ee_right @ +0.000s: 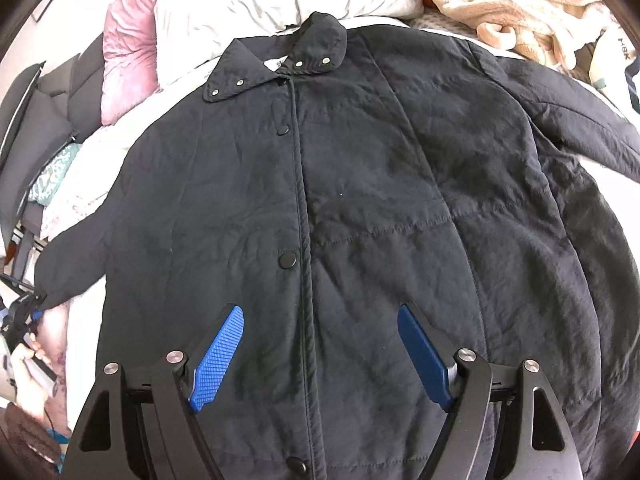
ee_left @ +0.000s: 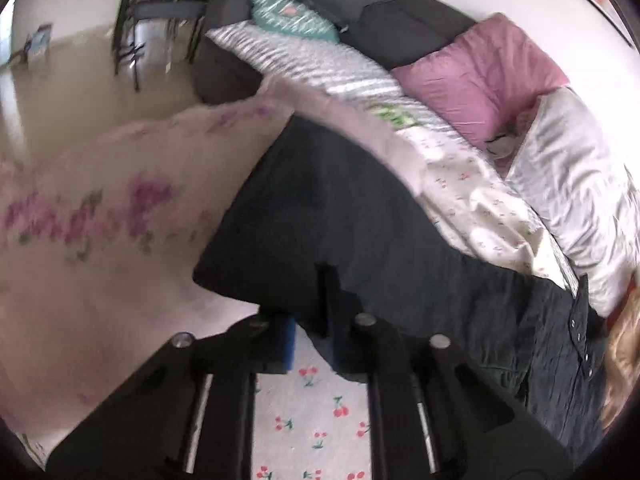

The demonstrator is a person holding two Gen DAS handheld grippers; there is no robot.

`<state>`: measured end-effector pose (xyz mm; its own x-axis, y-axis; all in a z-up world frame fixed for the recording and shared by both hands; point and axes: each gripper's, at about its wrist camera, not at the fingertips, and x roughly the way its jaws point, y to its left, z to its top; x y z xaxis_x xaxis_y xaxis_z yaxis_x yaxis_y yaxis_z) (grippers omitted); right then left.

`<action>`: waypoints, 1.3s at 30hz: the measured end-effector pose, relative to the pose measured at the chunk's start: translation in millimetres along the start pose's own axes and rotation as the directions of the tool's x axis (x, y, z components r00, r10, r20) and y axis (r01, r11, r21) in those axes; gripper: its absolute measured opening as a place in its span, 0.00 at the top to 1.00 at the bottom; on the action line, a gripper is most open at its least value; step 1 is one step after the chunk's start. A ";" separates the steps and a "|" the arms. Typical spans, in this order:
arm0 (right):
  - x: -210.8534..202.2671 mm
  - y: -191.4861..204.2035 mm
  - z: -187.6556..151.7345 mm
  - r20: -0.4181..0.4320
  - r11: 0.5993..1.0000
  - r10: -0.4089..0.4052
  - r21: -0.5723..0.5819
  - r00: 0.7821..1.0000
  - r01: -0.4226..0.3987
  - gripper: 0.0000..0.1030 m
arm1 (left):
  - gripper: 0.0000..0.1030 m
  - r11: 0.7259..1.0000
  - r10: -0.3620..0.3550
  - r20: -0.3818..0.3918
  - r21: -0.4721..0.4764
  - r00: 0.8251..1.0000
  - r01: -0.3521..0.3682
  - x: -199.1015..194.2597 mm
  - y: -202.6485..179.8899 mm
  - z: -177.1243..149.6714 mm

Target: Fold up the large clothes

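Right wrist view: I hover my right gripper (ee_right: 320,344), spread wide and empty, over the jacket (ee_right: 340,200) flat on the bed (ee_right: 240,4). My left gripper (ee_left: 310,344) pinches the sleeve cuff (ee_left: 320,292), stretched out left of the body.

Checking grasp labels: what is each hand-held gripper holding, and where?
Left hand-held gripper pinches the black jacket at its sleeve cuff. Right hand-held gripper holds nothing.

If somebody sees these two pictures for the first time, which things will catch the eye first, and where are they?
The large black jacket fills the right wrist view, spread front-up on the bed with its collar toward the pillows. The right gripper hovers wide open over its lower front. At the left of that view, the left gripper pinches the cuff of one sleeve.
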<state>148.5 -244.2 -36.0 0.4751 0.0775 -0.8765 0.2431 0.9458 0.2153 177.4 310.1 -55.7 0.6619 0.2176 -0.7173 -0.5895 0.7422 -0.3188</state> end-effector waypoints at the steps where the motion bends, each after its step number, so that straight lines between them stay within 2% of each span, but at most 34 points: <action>1: -0.4 -0.9 0.3 0.001 1.000 -0.002 -0.001 1.000 0.002 0.22 | 0.91 1.000 -0.017 0.017 0.010 1.000 0.017 -5.3 -4.5 2.2; 3: -1.2 -3.8 1.8 0.005 1.000 -0.005 0.001 1.000 0.005 0.22 | 0.92 0.997 -0.079 0.064 0.028 0.995 0.077 -22.4 -16.1 9.7; 6: -2.8 -6.7 3.8 0.011 1.000 -0.002 0.012 1.000 0.002 0.22 | 0.93 0.983 -0.178 0.119 0.058 0.977 0.172 -51.0 -44.8 20.3; 8: -4.0 -7.7 4.6 0.008 1.000 0.001 0.024 1.000 -0.001 0.22 | 0.93 0.967 -0.250 0.152 0.091 0.956 0.238 -72.5 -70.6 24.6; 10: -5.2 -7.0 5.1 0.012 1.000 0.006 0.023 1.000 -0.006 0.22 | 0.93 0.940 -0.330 0.168 0.142 0.929 0.309 -93.1 -103.3 25.5; 14: -6.2 -3.7 5.4 0.017 1.000 0.013 0.007 1.000 -0.013 0.22 | 0.93 0.876 -0.460 0.133 0.227 0.878 0.425 -120.5 -160.7 14.2; 17: -6.7 -0.9 6.2 0.020 1.000 0.028 0.002 0.999 -0.028 0.22 | 0.93 0.817 -0.540 0.059 0.277 0.839 0.506 -131.8 -206.8 -5.2; 19: -6.6 -0.4 7.1 0.020 0.999 0.038 0.004 0.999 -0.038 0.22 | 0.93 0.763 -0.599 0.015 0.315 0.801 0.565 -134.1 -234.6 -21.7; 23: -6.3 -4.0 10.4 0.024 0.998 0.054 0.024 0.998 -0.054 0.22 | 0.93 0.676 -0.652 -0.112 0.362 0.750 0.642 -132.0 -279.8 -60.3; 25: -5.9 -7.6 13.3 0.027 0.997 0.059 0.043 0.998 -0.061 0.22 | 0.92 0.620 -0.670 -0.203 0.376 0.714 0.689 -127.5 -297.5 -82.3; 27: -5.7 -11.1 15.9 0.032 0.996 0.069 0.057 0.997 -0.071 0.22 | 0.88 0.534 -0.674 -0.345 0.384 0.653 0.753 -119.1 -316.2 -105.9; 28: -5.3 -13.6 17.7 0.037 0.995 0.074 0.067 0.997 -0.076 0.22 | 0.80 0.508 -0.647 -0.404 0.404 0.646 0.761 -116.8 -322.8 -117.0; 29: -4.9 -15.9 19.3 0.039 0.994 0.078 0.075 0.996 -0.081 0.22 | 0.67 0.501 -0.626 -0.427 0.420 0.652 0.757 -116.4 -325.1 -122.1; 30: -4.3 -19.1 21.0 0.043 0.992 0.090 0.085 0.995 -0.094 0.22 | 0.58 0.492 -0.605 -0.446 0.442 0.660 0.750 -119.1 -323.9 -128.4; 31: -4.2 -21.1 21.9 0.045 0.990 0.101 0.093 0.994 -0.105 0.22 | 0.38 0.494 -0.601 -0.439 0.453 0.668 0.742 -121.4 -319.2 -127.7; 32: -3.4 -24.9 23.2 0.048 0.985 0.124 0.111 0.991 -0.129 0.22 | 0.26 0.502 -0.602 -0.425 0.457 0.676 0.734 -123.0 -312.4 -124.1; 34: -0.9 -30.4 24.7 0.045 0.972 0.181 0.142 0.982 -0.186 0.22 | 0.25 0.536 -0.604 -0.382 0.455 0.699 0.711 -126.7 -294.0 -110.6; 35: 1.5 -32.3 26.0 0.036 0.960 0.230 0.157 0.973 -0.233 0.22 | 0.25 0.559 -0.589 -0.363 0.463 0.722 0.688 -126.5 -287.3 -104.6; 36: 4.5 -33.2 28.6 0.027 0.940 0.299 0.166 0.954 -0.299 0.22 | 0.25 0.587 -0.560 -0.336 0.483 0.757 0.649 -124.7 -277.0 -97.7; 38: 9.5 -33.1 34.3 0.017 0.908 0.377 0.191 0.926 -0.373 0.22 | 0.25 0.637 -0.497 -0.264 0.536 0.827 0.554 -116.1 -257.3 -87.3; 39: 13.0 -32.5 37.2 0.012 0.892 0.405 0.214 0.914 -0.398 0.22 | 0.25 0.661 -0.467 -0.233 0.549 0.853 0.512 -109.1 -248.4 -84.7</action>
<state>178.2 -285.7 -38.5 0.5432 0.4500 -0.7088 0.2086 0.7454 0.6331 212.5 48.3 49.3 0.7317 -0.3087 -0.6078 0.2032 0.9498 -0.2378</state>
